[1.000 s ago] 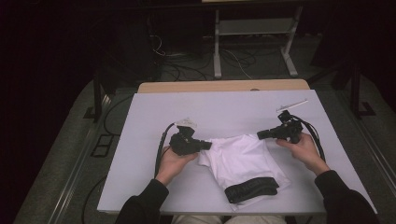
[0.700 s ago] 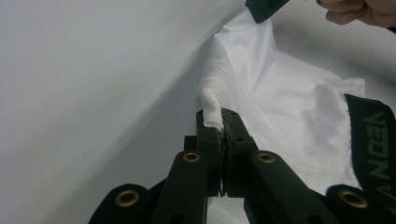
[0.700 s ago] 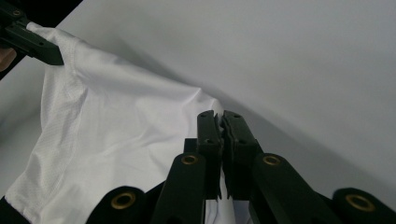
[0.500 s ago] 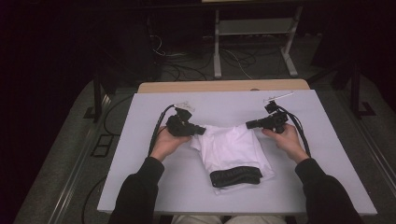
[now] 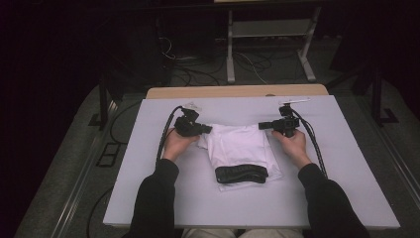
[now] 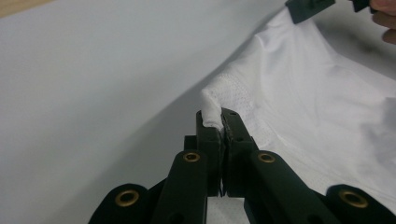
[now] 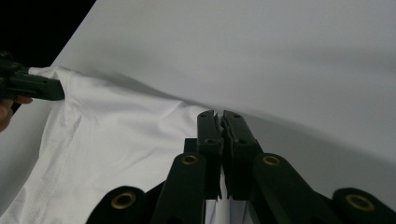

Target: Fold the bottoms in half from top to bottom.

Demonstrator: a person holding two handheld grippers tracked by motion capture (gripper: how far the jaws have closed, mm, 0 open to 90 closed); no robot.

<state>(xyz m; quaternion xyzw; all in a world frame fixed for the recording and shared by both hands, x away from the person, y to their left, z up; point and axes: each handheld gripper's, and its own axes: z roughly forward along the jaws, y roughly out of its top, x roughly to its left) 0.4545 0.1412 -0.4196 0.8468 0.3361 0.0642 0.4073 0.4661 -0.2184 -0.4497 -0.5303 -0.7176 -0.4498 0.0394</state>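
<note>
Nearest the tabletop's [image 5: 148,198] front edge, two dark sleeves [image 5: 153,198] come in, and between them lies the black waistband [image 5: 241,173] of a white garment [image 5: 240,148], flat on the surface about midway across. The white cloth runs away from that band toward the far edge, narrow at the band and spreading wider at its far corners. Farther on, the left hand [image 5: 174,145] holds the left gripper [image 5: 205,130] at the garment's far left corner; in the left gripper view its jaws are clamped together on a small bunched fold of the perforated white fabric [image 6: 212,109]. The right hand [image 5: 293,145] holds the right gripper [image 5: 262,126] at the far right corner; in the right gripper view the jaws are pressed together at the cloth's edge, and white fabric shows below them. A black cable [image 5: 163,134] trails from each gripper back along the forearms. Beyond the tabletop's far edge a wooden strip [image 5: 237,91] shows, then dark floor with loose cables [image 5: 193,74] and a grey metal stand [image 5: 267,44].
</note>
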